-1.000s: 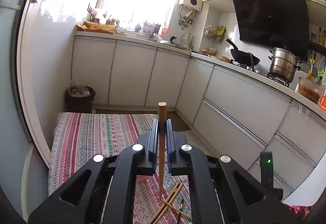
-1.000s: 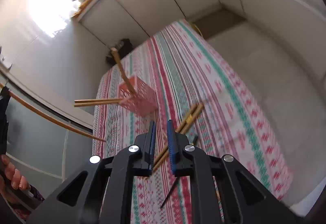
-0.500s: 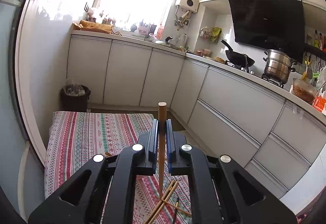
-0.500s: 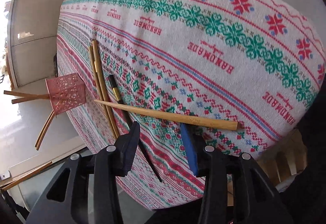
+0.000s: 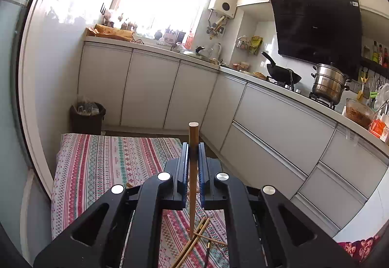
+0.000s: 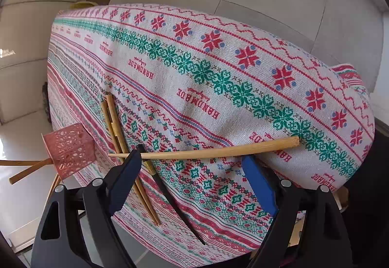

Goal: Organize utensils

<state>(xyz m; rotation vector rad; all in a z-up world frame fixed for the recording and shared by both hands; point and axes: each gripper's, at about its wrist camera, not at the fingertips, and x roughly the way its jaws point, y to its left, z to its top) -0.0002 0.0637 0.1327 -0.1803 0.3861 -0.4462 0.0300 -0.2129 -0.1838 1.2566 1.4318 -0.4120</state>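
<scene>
My left gripper is shut on a wooden chopstick, which stands upright between the pads with its tip hanging over loose chopsticks on the table. My right gripper points down at the table and its jaws are opening wide. A light wooden chopstick lies crosswise just beyond its fingertips, and the pads do not touch it. Under it lie a pair of wooden chopsticks and a black chopstick. A pink perforated holder at the left has chopsticks sticking out.
A red and green patterned tablecloth covers the small table, whose edges fall off to tiled floor. White kitchen cabinets run behind, with a dark bin in the corner and a wok and steel pot on the counter.
My right gripper rolled, tipped down and sank close to the tablecloth while its jaws spread wide over the crosswise chopstick. My left gripper held still with its chopstick.
</scene>
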